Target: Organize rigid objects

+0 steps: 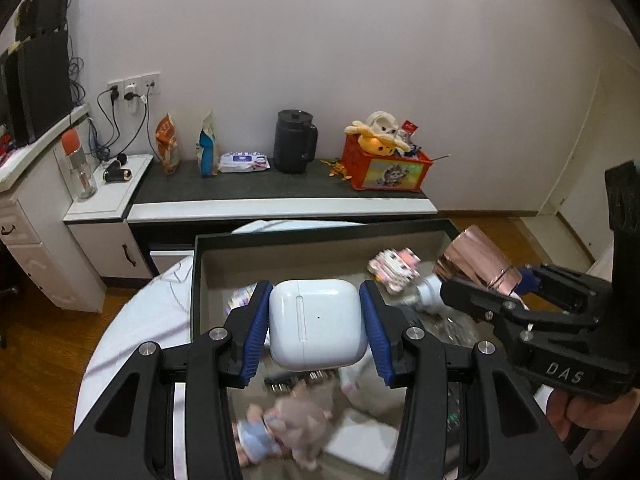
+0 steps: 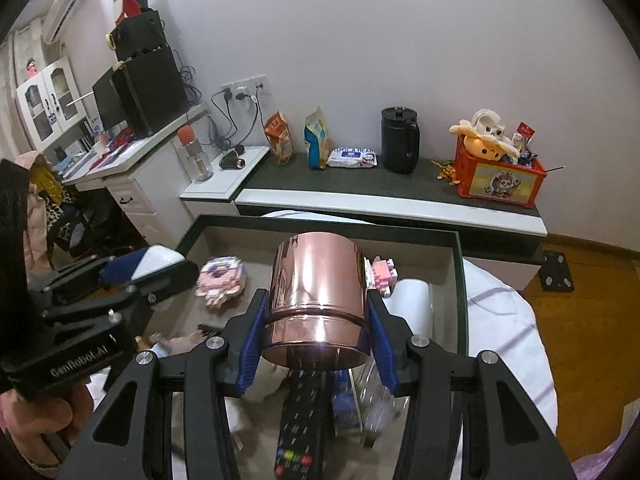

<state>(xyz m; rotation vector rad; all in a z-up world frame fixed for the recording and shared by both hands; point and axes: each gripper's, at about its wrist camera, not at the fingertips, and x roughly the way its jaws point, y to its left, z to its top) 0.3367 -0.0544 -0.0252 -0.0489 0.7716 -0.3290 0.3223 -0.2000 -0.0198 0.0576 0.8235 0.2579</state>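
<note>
My left gripper [image 1: 316, 320] is shut on a white earbud case [image 1: 318, 324], its blue pads pressing both sides, held above an open dark-rimmed box [image 1: 320, 234]. My right gripper [image 2: 316, 332] is shut on a shiny rose-gold cylinder tin [image 2: 318, 300], also above the box [image 2: 462, 280]. In the left wrist view the tin [image 1: 476, 260] shows at the right in the right gripper [image 1: 504, 284]. The right wrist view has the left gripper [image 2: 132, 268] with the white case [image 2: 160, 260] at the left. Inside the box lie a plush doll [image 1: 288, 424], a black remote [image 2: 300, 420], pink block toys [image 2: 220, 280] and a white bottle [image 2: 412, 312].
The box rests on a round white-covered table [image 2: 508, 340]. Behind it runs a low dark-topped cabinet [image 1: 260, 188] with snack bags [image 1: 168, 144], a wipes pack [image 1: 244, 162], a black jug [image 1: 294, 142] and a red toy crate [image 1: 386, 168]. White drawers [image 1: 32, 240] stand left. A hand [image 1: 592, 412] holds the right gripper.
</note>
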